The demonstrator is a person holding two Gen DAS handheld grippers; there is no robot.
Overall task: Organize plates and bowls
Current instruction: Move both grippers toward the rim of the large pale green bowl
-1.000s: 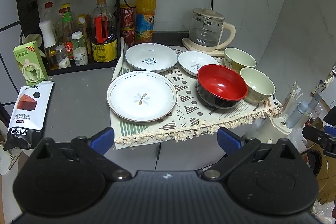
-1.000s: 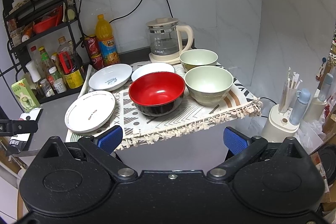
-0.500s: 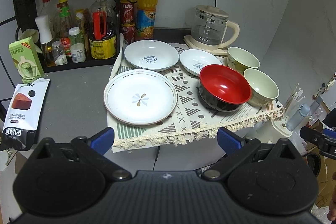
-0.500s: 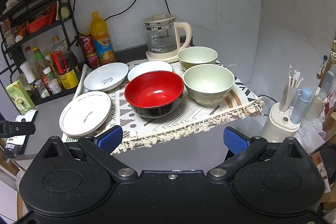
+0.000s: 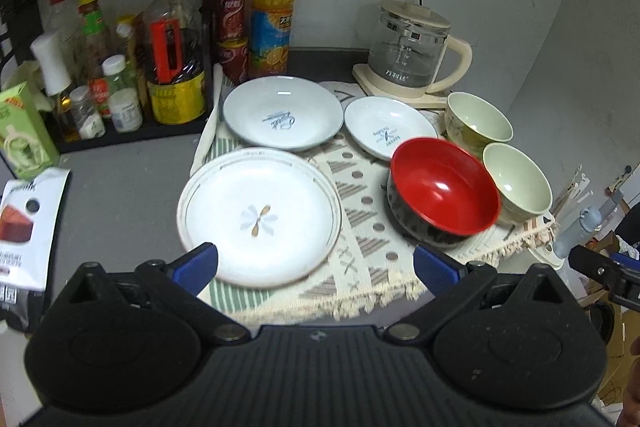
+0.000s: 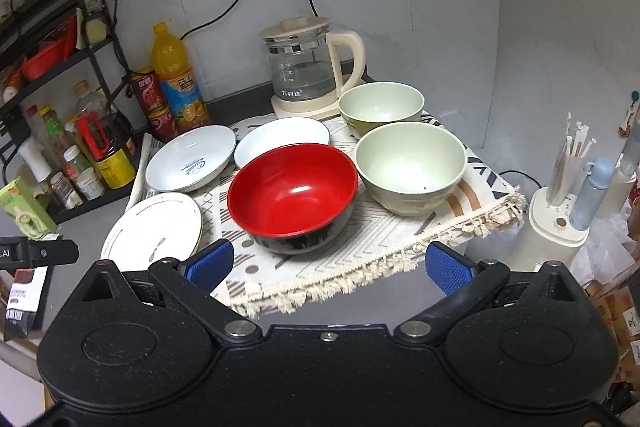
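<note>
On a patterned mat (image 5: 360, 267) lie a flat white plate (image 5: 260, 217) at the front left, a deep white plate (image 5: 282, 118) behind it and a small white dish (image 5: 386, 133). A red bowl (image 5: 442, 195) (image 6: 294, 193) stands at the front, with two pale green bowls (image 5: 516, 183) (image 5: 478, 119) to its right. My left gripper (image 5: 316, 265) is open and empty, just over the flat plate's near edge. My right gripper (image 6: 328, 265) is open and empty, in front of the red bowl and above the mat's fringe.
A glass kettle (image 5: 412, 55) stands behind the bowls. A black rack of bottles (image 5: 120, 75) and an orange juice bottle (image 5: 274, 15) stand at the back left. A snack bag (image 5: 24, 223) lies at the left. A white holder with straws (image 6: 560, 223) stands right of the counter.
Both grippers have moved forward toward the dishes, the left over the flat plate's edge, the right closer to the red bowl. Nothing on the mat has moved.
</note>
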